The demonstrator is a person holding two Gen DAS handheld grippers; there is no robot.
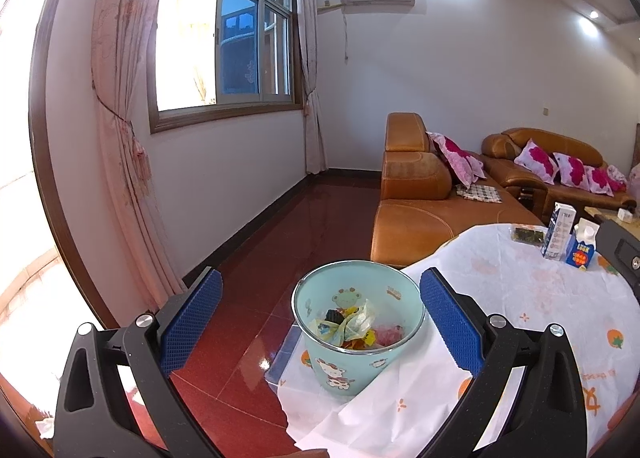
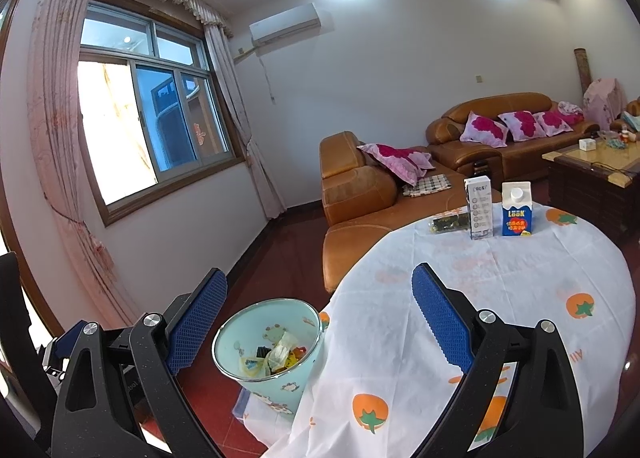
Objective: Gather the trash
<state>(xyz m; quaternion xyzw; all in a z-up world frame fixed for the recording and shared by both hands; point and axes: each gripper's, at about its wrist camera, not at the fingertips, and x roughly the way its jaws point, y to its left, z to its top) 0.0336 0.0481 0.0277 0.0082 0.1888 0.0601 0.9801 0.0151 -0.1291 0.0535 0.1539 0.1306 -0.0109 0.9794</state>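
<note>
Bin [image 1: 358, 334] stands upright, mouth up, beside table [image 2: 520, 278]

blue carton [image 2: 517, 210]: "LOOK" | white box [image 2: 479, 207]: print too small to read

A bin at the table's edge, cartons at its far side

You look down on a bin [image 2: 267, 354] standing on the floor just left of the table [image 2: 500, 298], wrappers [image 2: 276, 356] inside it. At the table's far side, a flat packet [image 2: 448, 223], a box [image 2: 479, 207] and a carton [image 2: 517, 210] stand in a row, left to right. Sofas [image 2: 360, 194] sit behind, below the window [image 2: 152, 114] wall's corner.
</note>
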